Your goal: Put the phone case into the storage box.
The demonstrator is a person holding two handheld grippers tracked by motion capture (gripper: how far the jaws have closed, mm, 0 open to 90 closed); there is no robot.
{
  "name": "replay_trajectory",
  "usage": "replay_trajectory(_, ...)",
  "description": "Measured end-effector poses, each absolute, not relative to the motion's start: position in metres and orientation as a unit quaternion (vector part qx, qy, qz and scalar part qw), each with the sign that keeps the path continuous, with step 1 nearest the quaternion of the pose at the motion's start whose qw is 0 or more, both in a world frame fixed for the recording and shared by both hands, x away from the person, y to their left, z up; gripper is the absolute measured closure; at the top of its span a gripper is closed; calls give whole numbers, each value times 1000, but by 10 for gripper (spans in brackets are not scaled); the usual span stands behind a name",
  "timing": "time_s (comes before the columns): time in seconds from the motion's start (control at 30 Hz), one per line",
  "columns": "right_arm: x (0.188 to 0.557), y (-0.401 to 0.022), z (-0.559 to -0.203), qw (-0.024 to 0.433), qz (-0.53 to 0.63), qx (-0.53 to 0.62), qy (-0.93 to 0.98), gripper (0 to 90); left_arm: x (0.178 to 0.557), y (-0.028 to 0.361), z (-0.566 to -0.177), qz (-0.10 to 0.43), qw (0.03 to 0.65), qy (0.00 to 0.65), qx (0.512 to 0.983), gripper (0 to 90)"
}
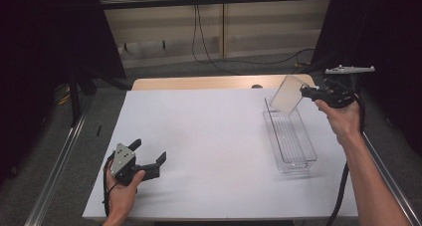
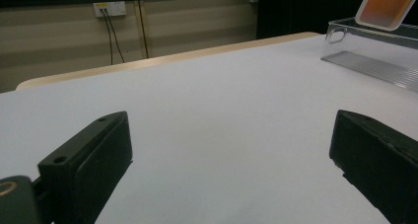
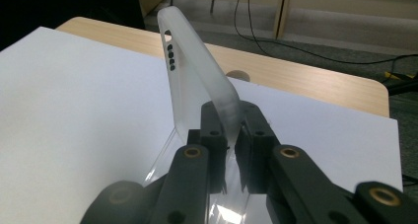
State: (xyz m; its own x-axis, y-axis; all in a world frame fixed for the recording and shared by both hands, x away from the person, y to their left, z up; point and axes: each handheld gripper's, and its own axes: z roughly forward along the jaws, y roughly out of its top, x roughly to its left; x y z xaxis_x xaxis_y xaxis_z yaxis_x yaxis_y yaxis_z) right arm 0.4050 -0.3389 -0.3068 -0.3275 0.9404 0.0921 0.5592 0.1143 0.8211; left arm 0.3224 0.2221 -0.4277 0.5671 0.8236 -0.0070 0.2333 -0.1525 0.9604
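Right gripper fingers clamp frosted lid, tilted above clear bin far end; bin's long axis runs 12–6. Left gripper fingers wide open, empty, at 8 o'clock on tabletop.

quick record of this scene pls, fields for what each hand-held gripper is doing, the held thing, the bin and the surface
right hand-held gripper: shut on the edge of the frosted lid, raised above the bin's far end
frosted lid: translucent, tilted, held in the air
clear bin: open, nothing seen inside, at the table's right
left hand-held gripper: open, holds nothing, low at the near left
table: white sheet over wood
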Motion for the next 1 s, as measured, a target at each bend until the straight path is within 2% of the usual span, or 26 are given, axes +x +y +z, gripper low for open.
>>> replay_trajectory(1.0, 430, -328, -330, 254, 357, 519, 734, 833, 323, 224, -428, 278, 528, 377, 709, 25)
